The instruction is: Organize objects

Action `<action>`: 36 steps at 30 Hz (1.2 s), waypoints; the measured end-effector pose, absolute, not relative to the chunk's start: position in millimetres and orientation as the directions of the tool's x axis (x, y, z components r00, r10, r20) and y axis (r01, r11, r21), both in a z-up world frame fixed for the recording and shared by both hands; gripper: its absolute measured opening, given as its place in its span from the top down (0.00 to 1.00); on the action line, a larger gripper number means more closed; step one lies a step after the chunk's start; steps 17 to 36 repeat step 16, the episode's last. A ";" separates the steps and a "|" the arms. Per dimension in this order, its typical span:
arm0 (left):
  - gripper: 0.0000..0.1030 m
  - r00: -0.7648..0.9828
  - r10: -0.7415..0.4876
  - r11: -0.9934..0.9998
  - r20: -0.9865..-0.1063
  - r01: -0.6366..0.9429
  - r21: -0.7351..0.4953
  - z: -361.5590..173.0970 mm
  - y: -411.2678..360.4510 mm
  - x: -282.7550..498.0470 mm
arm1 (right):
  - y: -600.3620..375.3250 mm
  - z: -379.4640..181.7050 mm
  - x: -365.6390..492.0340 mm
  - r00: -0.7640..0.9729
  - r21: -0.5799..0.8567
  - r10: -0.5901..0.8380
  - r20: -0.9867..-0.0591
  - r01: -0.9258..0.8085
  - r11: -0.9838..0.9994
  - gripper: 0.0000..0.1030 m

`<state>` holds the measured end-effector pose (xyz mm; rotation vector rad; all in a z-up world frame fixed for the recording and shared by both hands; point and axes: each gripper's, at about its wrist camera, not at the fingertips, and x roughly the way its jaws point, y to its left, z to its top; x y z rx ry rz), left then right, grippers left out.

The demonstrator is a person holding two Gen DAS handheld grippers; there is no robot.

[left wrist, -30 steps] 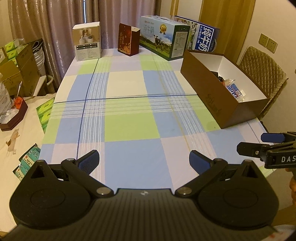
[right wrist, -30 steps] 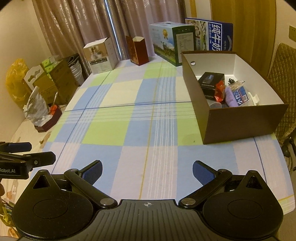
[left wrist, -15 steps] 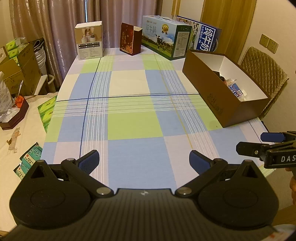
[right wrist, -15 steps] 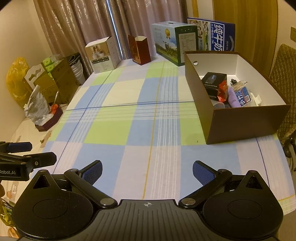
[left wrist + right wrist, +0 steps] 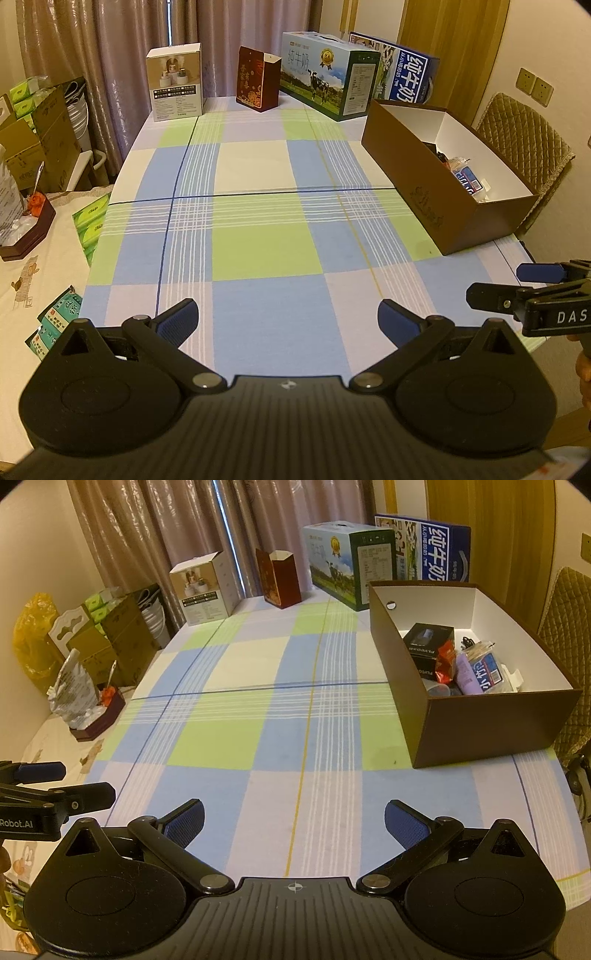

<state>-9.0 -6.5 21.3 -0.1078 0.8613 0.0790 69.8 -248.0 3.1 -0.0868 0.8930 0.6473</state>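
Where right view reveals (plainly) black box (image 5: 424,646)

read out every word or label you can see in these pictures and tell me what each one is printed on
"DAS", cut off by the frame edge: side of the right gripper.
"Robot.AI": side of the left gripper.
"PLYDOAR", uncertain: black box inside the brown box.
Large Chinese characters: blue milk carton.
Fine print on the green milk carton and white box: too small.
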 end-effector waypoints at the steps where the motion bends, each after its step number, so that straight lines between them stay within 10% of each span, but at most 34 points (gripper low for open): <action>1: 0.01 0.649 0.026 0.992 -0.760 -0.113 -0.063 21.3 -6.5 -9.0 | -247.9 3.1 70.3 0.451 0.191 0.488 -0.747 -0.558 0.808 0.02; 36: 0.01 0.653 0.036 0.992 -0.756 -0.113 -0.050 18.2 -6.7 -3.0 | -244.5 -1.3 78.1 0.450 0.185 0.476 -0.756 -0.551 0.814 0.02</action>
